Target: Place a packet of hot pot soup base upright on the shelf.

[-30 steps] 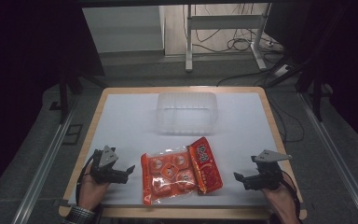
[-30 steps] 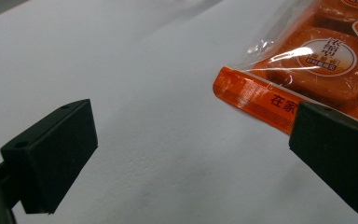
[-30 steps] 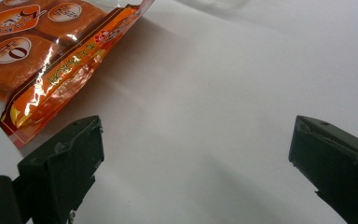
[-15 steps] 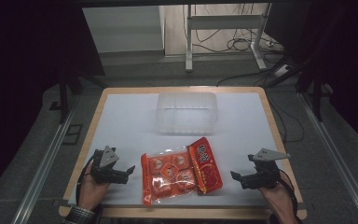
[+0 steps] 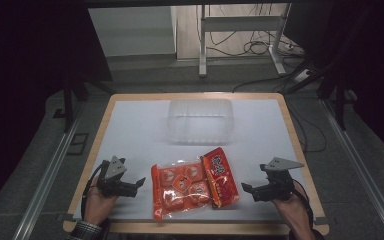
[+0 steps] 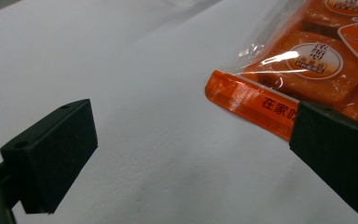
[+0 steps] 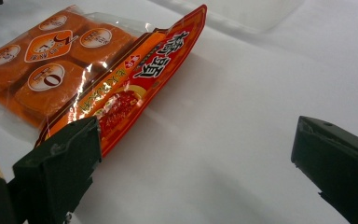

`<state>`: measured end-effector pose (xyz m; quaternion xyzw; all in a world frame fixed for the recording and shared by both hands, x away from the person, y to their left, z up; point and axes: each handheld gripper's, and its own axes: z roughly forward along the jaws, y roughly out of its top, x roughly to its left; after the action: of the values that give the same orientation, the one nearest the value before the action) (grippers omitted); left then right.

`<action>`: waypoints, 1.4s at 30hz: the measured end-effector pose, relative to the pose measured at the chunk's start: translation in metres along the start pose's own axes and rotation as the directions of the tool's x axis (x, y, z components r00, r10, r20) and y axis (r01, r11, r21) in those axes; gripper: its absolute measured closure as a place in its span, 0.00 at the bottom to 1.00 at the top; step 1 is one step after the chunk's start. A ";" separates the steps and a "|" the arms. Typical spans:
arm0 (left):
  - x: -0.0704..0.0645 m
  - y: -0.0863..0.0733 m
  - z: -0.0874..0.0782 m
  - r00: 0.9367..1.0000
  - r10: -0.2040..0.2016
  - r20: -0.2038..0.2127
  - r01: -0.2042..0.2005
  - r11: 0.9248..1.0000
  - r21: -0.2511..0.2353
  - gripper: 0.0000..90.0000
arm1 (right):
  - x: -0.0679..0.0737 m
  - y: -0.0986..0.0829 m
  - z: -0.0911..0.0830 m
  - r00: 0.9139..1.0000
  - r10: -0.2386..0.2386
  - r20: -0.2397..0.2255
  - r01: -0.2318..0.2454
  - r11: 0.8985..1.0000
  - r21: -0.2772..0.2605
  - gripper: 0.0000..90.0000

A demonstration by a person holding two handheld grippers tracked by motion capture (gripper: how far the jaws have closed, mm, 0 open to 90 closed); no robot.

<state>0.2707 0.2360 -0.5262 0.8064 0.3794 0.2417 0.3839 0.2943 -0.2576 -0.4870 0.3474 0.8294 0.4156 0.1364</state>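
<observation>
An orange snack bag [image 5: 180,187] of round cakes lies near the table's front edge, with a red packet [image 5: 220,176] resting on its right side. My left gripper [image 5: 139,182] stands open just left of the orange bag; its left gripper view shows the bag's sealed edge [image 6: 251,100] beside the right-hand jaw. My right gripper [image 5: 245,188] is open a short way right of the red packet [image 7: 140,88], whose lower corner sits by the left-hand jaw. The orange bag [image 7: 51,60] lies beyond it. Neither gripper holds anything.
A clear plastic container [image 5: 201,120] stands at the middle back of the white table [image 5: 130,135]. The table's wooden rim [image 5: 300,150] runs around it, with dark floor and cables beyond.
My right gripper has shifted a little to the left, toward the red packet. The left gripper and the bags have stayed put.
</observation>
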 end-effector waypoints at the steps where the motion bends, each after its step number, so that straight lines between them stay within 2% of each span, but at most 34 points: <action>1: 0.000 0.000 0.000 1.000 0.002 -0.001 -0.002 1.000 -0.005 0.00 | 0.000 0.001 0.001 1.000 0.001 0.000 -0.001 1.000 -0.002 0.01; 12: -0.001 0.001 -0.001 1.000 0.004 0.000 -0.004 1.000 -0.023 0.00 | 0.006 0.008 0.009 1.000 -0.005 -0.015 0.005 1.000 -0.020 0.00; 20: -0.002 0.001 0.000 1.000 0.025 -0.004 -0.025 1.000 -0.019 0.00 | 0.013 0.011 0.024 0.999 -0.012 -0.049 0.012 1.000 0.014 0.01; 27: -0.003 0.001 0.001 0.999 0.044 -0.007 -0.044 0.999 -0.006 0.00 | 0.018 0.011 0.036 0.996 0.015 -0.093 -0.012 0.999 0.036 0.01; 30: -0.003 0.001 0.001 0.999 0.047 -0.006 -0.047 0.999 -0.003 0.00 | 0.019 0.011 0.040 0.994 0.014 -0.109 -0.008 0.999 0.051 0.02; 34: -0.003 0.001 0.002 0.999 0.052 -0.006 -0.052 0.999 0.001 0.00 | 0.020 0.012 0.045 0.993 0.008 -0.117 0.000 0.998 0.068 0.06; 36: -0.004 0.001 0.002 0.999 0.054 -0.008 -0.054 0.999 0.001 0.00 | 0.023 0.011 0.050 0.993 0.002 -0.120 0.009 0.996 0.090 0.12; 40: -0.004 0.001 0.002 0.998 0.056 -0.008 -0.056 0.998 0.002 0.00 | 0.025 0.012 0.053 0.992 -0.015 -0.123 0.028 0.995 0.098 0.22; 42: -0.004 0.001 0.002 0.998 0.059 -0.009 -0.059 0.998 0.005 0.00 | 0.025 0.013 0.055 0.992 -0.009 -0.129 0.022 0.995 0.101 0.26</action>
<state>0.2703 0.2315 -0.5271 0.8169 0.3579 0.2557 0.3731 0.3109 -0.2024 -0.5094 0.3201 0.8594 0.3929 0.0678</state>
